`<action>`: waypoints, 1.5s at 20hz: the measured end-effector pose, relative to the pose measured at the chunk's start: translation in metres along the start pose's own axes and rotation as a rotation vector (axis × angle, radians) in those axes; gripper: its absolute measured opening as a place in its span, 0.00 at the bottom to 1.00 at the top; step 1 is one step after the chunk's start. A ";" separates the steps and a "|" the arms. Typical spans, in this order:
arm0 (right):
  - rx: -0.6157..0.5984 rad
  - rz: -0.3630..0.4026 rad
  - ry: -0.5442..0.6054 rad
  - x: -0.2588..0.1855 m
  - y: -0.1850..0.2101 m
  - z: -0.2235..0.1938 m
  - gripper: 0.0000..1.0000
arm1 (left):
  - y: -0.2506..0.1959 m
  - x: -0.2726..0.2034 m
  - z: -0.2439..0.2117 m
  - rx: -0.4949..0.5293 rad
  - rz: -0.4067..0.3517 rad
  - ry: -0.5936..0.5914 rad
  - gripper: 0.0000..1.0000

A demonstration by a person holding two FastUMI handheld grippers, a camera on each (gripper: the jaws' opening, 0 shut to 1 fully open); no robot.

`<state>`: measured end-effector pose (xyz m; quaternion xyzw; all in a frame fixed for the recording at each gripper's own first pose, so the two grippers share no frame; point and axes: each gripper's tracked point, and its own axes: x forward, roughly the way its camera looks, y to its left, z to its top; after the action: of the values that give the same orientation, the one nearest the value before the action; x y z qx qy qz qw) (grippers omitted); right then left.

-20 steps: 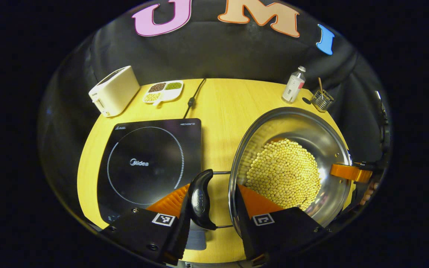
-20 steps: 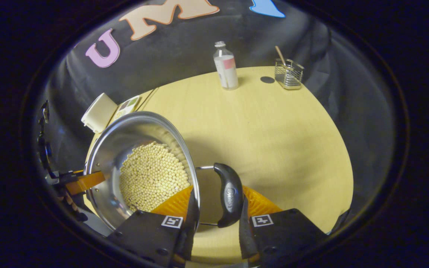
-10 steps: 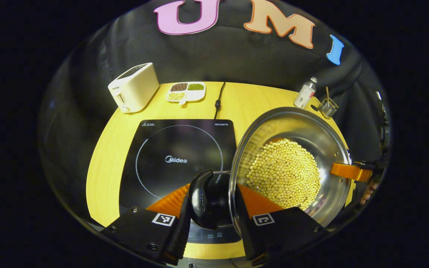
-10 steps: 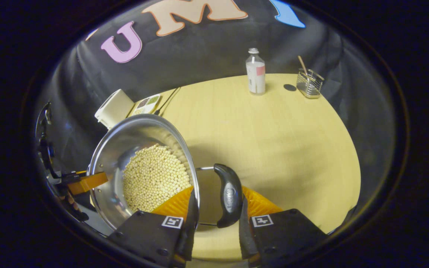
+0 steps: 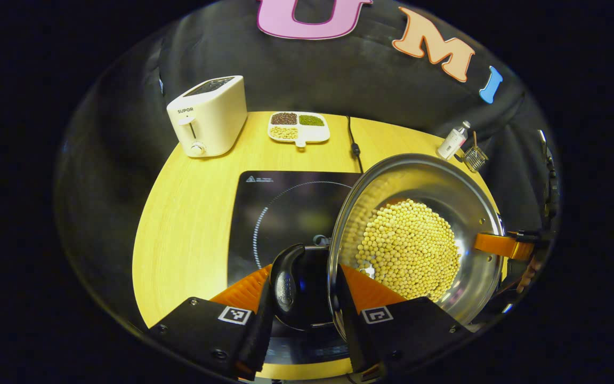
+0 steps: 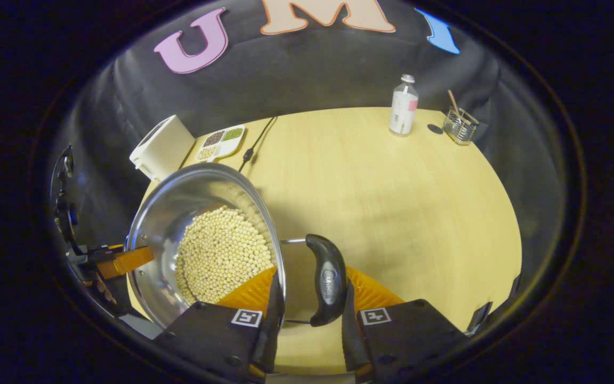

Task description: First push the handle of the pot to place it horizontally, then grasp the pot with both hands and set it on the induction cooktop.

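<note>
A white boxy toaster [image 5: 208, 114] stands at the far left of the round yellow wooden table [image 5: 190, 208], and just right of it lies a white divided dish [image 5: 298, 128] holding dark, green and pale beans. A black power cord [image 5: 353, 141] runs over the far edge beside that dish, while at the far right a small clear plastic bottle [image 6: 403, 105] stands near a wire mesh holder [image 6: 460, 126] with a wooden stick in it

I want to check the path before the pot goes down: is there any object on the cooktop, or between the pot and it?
Nothing visible does. The pot, held at both handles, already hangs partly over the cooktop, whose visible surface is bare. The toaster and divided dish stand behind it.
</note>
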<state>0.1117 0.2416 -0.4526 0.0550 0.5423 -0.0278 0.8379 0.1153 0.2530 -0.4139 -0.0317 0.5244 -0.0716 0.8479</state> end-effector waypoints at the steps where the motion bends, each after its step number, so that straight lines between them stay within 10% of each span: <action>1: 0.003 -0.009 0.012 0.003 0.011 -0.003 0.52 | 0.010 0.002 0.001 0.004 -0.004 0.004 0.62; 22: 0.072 -0.015 0.073 0.046 0.092 0.002 0.47 | 0.090 0.026 0.043 0.124 0.034 -0.097 0.63; 30: 0.154 0.030 0.108 0.039 0.086 -0.024 0.82 | 0.086 0.012 0.014 -0.011 0.014 -0.084 0.84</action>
<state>0.1153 0.3304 -0.4925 0.1291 0.5821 -0.0538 0.8010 0.1404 0.3361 -0.4293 -0.0356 0.4888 -0.0612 0.8695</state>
